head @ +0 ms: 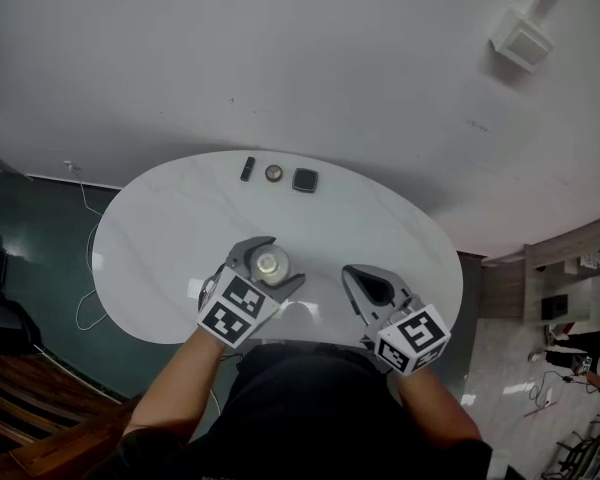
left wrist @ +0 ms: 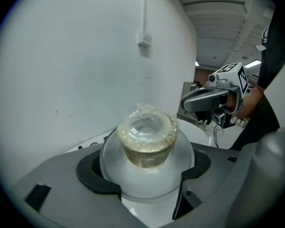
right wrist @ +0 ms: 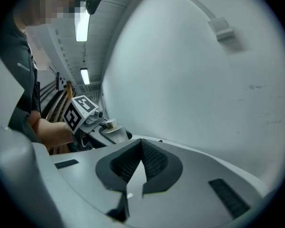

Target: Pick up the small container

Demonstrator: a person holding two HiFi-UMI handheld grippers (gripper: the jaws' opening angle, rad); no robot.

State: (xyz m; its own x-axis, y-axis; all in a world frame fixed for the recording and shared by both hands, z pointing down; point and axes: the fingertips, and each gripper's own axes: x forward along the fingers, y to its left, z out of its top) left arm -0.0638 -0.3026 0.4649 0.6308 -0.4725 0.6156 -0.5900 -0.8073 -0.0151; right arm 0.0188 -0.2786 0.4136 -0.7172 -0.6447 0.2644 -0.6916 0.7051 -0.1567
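The small container (head: 271, 264) is a clear rounded pot with a tan rim and a film-covered top. It sits between the jaws of my left gripper (head: 273, 269), over the near part of the white oval table (head: 170, 228). In the left gripper view the container (left wrist: 147, 144) fills the gap, and the left gripper (left wrist: 147, 177) is shut on its clear lower body. I cannot tell whether it touches the table. My right gripper (head: 365, 286) is to the right of it, over the table's front edge. The right gripper (right wrist: 135, 177) is shut with nothing in it.
Three small things lie in a row at the table's far edge: a dark stick-shaped object (head: 247, 168), a round object (head: 273, 173) and a black square object (head: 304, 180). Cables (head: 85, 303) trail on the floor at the left. A white wall stands behind the table.
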